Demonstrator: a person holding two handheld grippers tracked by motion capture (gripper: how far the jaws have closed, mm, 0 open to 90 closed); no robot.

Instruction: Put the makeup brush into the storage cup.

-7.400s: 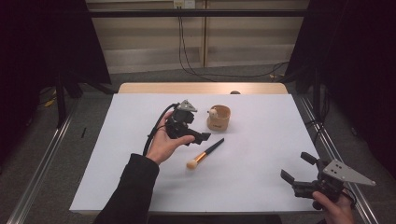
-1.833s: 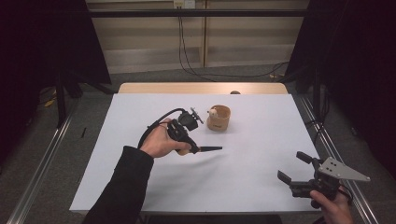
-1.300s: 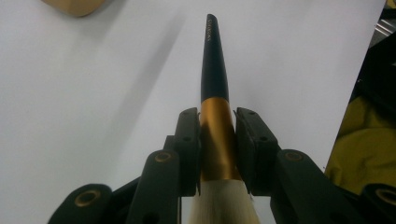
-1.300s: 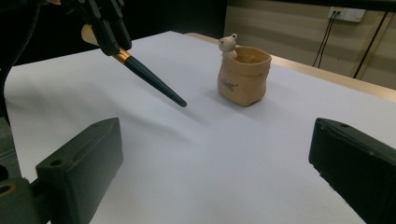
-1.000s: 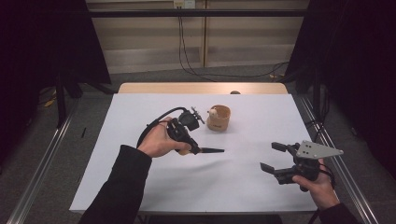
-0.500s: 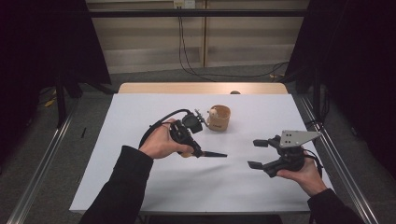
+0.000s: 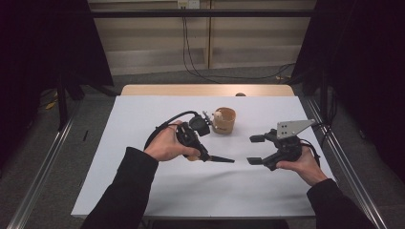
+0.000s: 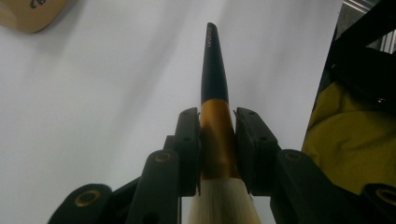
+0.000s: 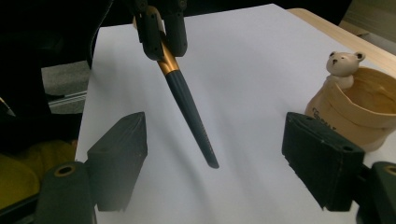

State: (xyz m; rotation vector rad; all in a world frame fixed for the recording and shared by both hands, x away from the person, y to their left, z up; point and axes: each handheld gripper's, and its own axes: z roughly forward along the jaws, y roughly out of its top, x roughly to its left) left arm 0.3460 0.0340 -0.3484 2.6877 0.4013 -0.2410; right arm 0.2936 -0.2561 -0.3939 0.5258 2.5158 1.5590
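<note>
High view: left gripper [image 7: 206, 155] sat near table centre, pinching a makeup brush [image 7: 220, 159] whose dark handle pointed toward 3 o'clock, off the white tabletop [image 7: 143, 114]. Right gripper [image 7: 256, 149] at 3 o'clock of the brush tip, jaws spread, just apart from it. Wooden cup [image 7: 224, 120] at 12 o'clock of the brush. Left gripper view: left gripper [image 8: 216, 144] clamped the brush's gold ferrule [image 8: 215, 135], pale bristles below, handle pointing 12 o'clock. Right gripper view: right gripper [image 9: 212, 163] wide apart, brush [image 9: 189, 109] tip between the jaws, untouched; cup [image 9: 355, 109] with a bear figure [image 9: 343, 65] at 2 o'clock.
</note>
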